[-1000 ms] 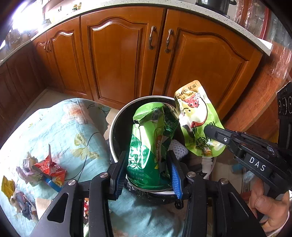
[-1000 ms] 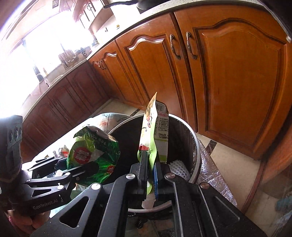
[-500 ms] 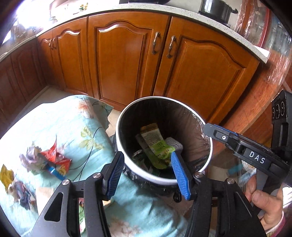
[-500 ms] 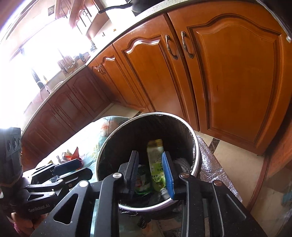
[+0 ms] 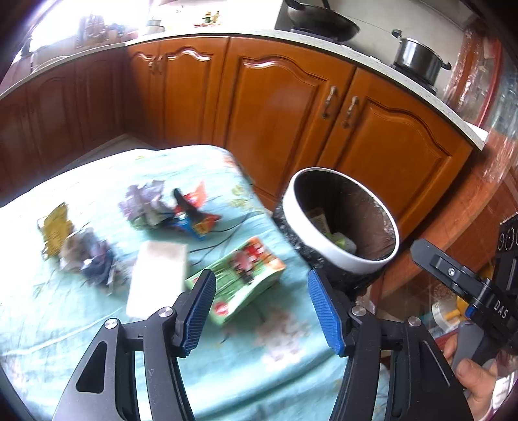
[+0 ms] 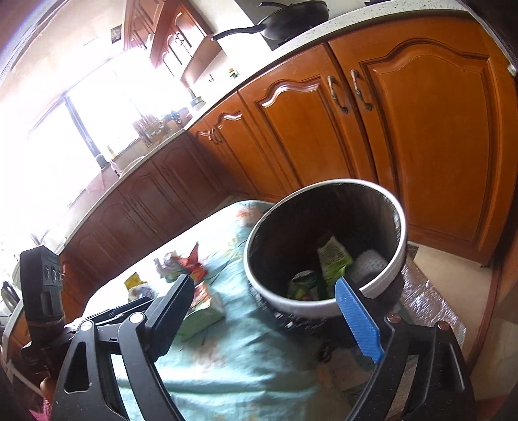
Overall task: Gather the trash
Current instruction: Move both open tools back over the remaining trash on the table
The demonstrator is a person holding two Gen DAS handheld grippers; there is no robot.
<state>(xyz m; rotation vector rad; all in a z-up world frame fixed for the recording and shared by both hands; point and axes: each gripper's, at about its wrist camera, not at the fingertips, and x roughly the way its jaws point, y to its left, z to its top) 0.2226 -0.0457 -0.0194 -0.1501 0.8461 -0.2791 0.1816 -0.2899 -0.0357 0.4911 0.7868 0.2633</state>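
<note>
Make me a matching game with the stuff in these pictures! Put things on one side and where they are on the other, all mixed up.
Things:
1. green snack packet
2. black pan
3. trash bin
4. left gripper

Places or states:
A. on the counter
B. open, holding nothing
C. lying on the teal cloth
D. beside the cloth, wrappers inside

Pairs: 1-C, 2-A, 3-D, 4-B

Left tool (image 5: 260,311) spread wide, empty, above green packet (image 5: 238,278); bin (image 5: 323,246) beside.
</note>
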